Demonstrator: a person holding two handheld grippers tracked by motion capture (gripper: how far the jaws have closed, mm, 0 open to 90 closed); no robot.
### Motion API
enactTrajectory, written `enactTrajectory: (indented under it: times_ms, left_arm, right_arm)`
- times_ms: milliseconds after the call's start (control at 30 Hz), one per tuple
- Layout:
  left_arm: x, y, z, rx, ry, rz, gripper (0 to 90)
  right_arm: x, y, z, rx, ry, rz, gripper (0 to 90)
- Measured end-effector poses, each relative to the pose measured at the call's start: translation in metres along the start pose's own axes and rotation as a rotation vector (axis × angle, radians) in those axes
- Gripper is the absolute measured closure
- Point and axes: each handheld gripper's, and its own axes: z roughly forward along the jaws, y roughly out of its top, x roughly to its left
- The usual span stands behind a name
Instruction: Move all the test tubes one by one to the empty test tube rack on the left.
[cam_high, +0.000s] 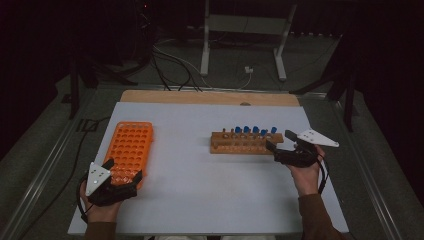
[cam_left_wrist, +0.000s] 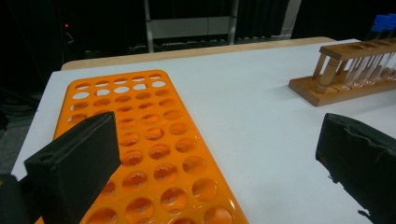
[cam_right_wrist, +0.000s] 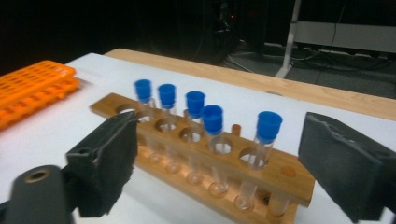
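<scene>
Right gripper (cam_high: 280, 141) sits at the right end of the wooden tube rack (cam_high: 245, 142), jaws spread wide and gripping nothing. No earlier view to compare. In the right gripper view the two black jaws frame the near end of the wooden tube rack (cam_right_wrist: 205, 154); the pads are apart from the wood and from the glass. The nearest capped tube (cam_right_wrist: 266, 140) stands between the jaws but is untouched.

Five test tubes with blue caps (cam_right_wrist: 195, 103) stand upright in one row of the rack, each in its own hole. In the high view the blue caps (cam_high: 255, 130) occupy the right part of the rack; the holes toward its left end look unfilled, though detail there is too small to be sure.

Left gripper (cam_high: 122, 172) rests at the near end of the orange tube tray (cam_high: 131, 147), jaws released and wide. In the left gripper view the left jaw lies over the orange tube tray (cam_left_wrist: 149, 140), the right jaw over bare table; whether the left pad touches the plastic cannot be told. The tray holes in sight hold no tubes.

Both racks lie on the white tabletop (cam_high: 200, 175), well apart: orange tray at left, wooden rack right of centre. A person's hand (cam_high: 306, 175) carries the right gripper, the sleeve entering from the bottom edge.
</scene>
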Motion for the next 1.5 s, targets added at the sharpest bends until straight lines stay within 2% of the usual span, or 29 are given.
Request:
enactTrajectory:
  times_ms: [100, 133, 167, 233, 333, 367, 433, 567, 667, 767, 933, 1233, 1367, 1400, 1500]
  left_arm:
    - [0.000, 0.000, 0.000, 0.001, -0.003, 0.002, 0.7]
    - [0.000, 0.000, 0.000, 0.001, -0.003, 0.003, 0.7]
    - [0.000, 0.000, 0.000, 0.000, -0.003, 0.001, 0.7]
    - [0.000, 0.000, 0.001, 0.001, -0.004, 0.001, 0.7]
    - [0.000, 0.000, 0.001, 0.003, -0.006, 0.003, 0.7]
    - [0.000, 0.000, 0.001, 0.004, -0.006, 0.005, 0.7]
    - [-0.001, 0.000, 0.001, 0.003, -0.008, 0.007, 0.7]
    - [-0.001, 0.000, 0.001, 0.003, -0.009, 0.008, 0.7]
    - [-0.001, 0.000, 0.001, 0.001, -0.010, 0.007, 0.7]
    - [-0.001, 0.000, 0.001, 0.000, -0.012, 0.007, 0.7]
    - [-0.001, 0.000, 0.001, 0.000, -0.013, 0.008, 0.7]
    - [-0.003, 0.000, 0.003, 0.006, -0.018, 0.013, 0.7]
    - [-0.003, 0.000, 0.003, 0.008, -0.019, 0.014, 0.7]
    - [-0.002, 0.000, 0.003, 0.009, -0.019, 0.014, 0.7]
    - [-0.003, 0.000, 0.004, 0.010, -0.019, 0.016, 0.7]
  right_arm:
    - [-0.010, 0.000, 0.013, 0.031, -0.037, 0.026, 26.9]
    - [-0.010, 0.000, 0.013, 0.031, -0.037, 0.026, 26.9]
    - [-0.015, -0.001, 0.017, 0.036, -0.050, 0.043, 37.1]
    - [-0.018, -0.003, 0.022, 0.048, -0.073, 0.049, 45.1]
    - [-0.019, -0.005, 0.029, 0.075, -0.086, 0.030, 52.7]
    - [-0.019, -0.005, 0.029, 0.075, -0.086, 0.030, 52.7]
    - [-0.019, -0.007, 0.036, 0.096, -0.101, -0.001, 58.6]
    - [-0.020, -0.010, 0.042, 0.106, -0.102, -0.008, 59.6]
    - [-0.018, -0.013, 0.047, 0.103, -0.107, -0.022, 65.1]
    - [-0.018, -0.015, 0.050, 0.109, -0.118, -0.006, 70.0]
    - [-0.014, -0.015, 0.051, 0.110, -0.130, -0.019, 75.7]
    - [-0.012, -0.015, 0.051, 0.116, -0.132, -0.033, 76.5]
    - [-0.012, -0.014, 0.049, 0.103, -0.124, -0.021, 76.5]
    - [-0.012, -0.012, 0.047, 0.089, -0.120, -0.004, 76.5]
    - [-0.012, -0.011, 0.045, 0.081, -0.117, -0.006, 76.5]
